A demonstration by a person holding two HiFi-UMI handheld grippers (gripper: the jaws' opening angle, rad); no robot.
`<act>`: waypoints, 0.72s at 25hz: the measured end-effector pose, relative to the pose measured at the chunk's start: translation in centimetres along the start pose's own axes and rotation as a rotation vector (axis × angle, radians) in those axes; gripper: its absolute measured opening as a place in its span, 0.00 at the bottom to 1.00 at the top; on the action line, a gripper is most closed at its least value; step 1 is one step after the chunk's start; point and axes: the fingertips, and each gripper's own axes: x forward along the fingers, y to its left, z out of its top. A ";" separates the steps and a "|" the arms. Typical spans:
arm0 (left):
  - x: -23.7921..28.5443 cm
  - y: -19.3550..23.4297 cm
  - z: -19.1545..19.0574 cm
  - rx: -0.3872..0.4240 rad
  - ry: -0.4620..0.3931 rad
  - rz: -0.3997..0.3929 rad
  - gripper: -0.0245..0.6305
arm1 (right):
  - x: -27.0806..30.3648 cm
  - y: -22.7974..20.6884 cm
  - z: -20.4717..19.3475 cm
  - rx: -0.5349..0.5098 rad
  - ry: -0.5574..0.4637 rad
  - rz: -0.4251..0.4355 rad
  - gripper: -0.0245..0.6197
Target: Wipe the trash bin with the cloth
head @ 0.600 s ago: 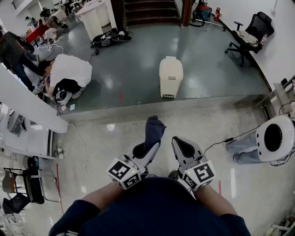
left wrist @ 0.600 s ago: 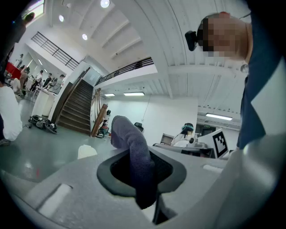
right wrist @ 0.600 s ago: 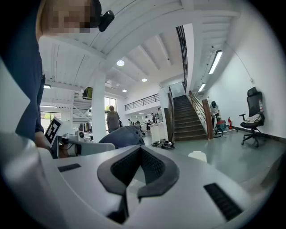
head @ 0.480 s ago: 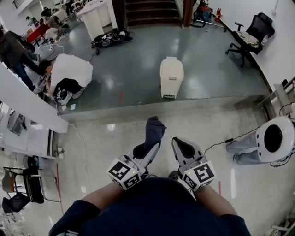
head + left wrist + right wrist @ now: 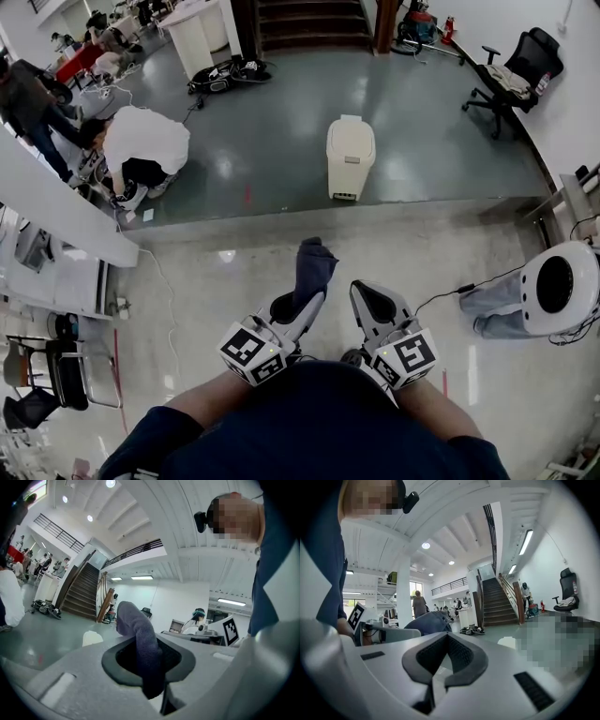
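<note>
A cream trash bin (image 5: 350, 157) with a lid stands on the dark green floor well ahead, beyond a step. My left gripper (image 5: 302, 298) is shut on a dark blue-grey cloth (image 5: 312, 265) that sticks up past its jaws; in the left gripper view the cloth (image 5: 140, 644) hangs pinched between the pads, with the bin (image 5: 92, 638) small in the distance. My right gripper (image 5: 368, 298) is held beside it, shut with nothing in it, and the right gripper view shows its jaws (image 5: 440, 670) closed together. Both grippers are close to my body, far from the bin.
A step edge (image 5: 328, 223) runs across between me and the bin. A white round machine (image 5: 560, 282) with a cable sits at right. A person in white (image 5: 141, 145) crouches at left by a white counter (image 5: 56, 211). An office chair (image 5: 516, 70) stands far right, stairs (image 5: 305, 23) behind.
The view has shifted slightly forward; the bin sits a little lower and rightward in frame. Both grippers and the cloth hold the same pose.
</note>
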 end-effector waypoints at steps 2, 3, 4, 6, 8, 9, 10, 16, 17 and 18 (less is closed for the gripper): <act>0.7 -0.1 0.0 0.002 0.004 0.003 0.12 | -0.2 -0.8 0.0 0.006 0.000 -0.002 0.05; 1.1 -0.2 0.1 0.005 0.005 0.005 0.12 | -0.3 -1.3 0.0 0.011 0.002 -0.005 0.05; 1.5 -0.2 0.1 0.008 0.005 0.007 0.12 | -0.3 -1.7 0.0 0.016 0.004 -0.006 0.05; 2.3 -0.3 0.3 0.011 0.004 0.017 0.12 | -0.5 -2.6 0.1 0.019 0.003 0.005 0.05; 3.3 -0.5 0.3 0.012 0.004 0.032 0.12 | -0.7 -3.6 0.2 0.018 0.001 0.021 0.05; 3.9 -0.6 0.3 0.012 0.004 0.040 0.12 | -0.9 -4.2 0.4 0.019 0.002 0.024 0.05; 4.4 -0.7 0.3 0.012 0.004 0.049 0.12 | -1.0 -4.9 0.5 0.021 0.002 0.027 0.05; 7.4 -1.2 0.3 0.014 -0.019 0.118 0.12 | -2.1 -8.5 0.4 0.023 0.006 0.067 0.05; 7.8 -1.2 0.2 0.012 -0.023 0.130 0.12 | -2.1 -9.0 0.3 0.021 0.010 0.075 0.05; 8.1 -1.1 0.1 0.010 -0.026 0.141 0.12 | -2.2 -9.6 0.1 0.021 0.015 0.081 0.05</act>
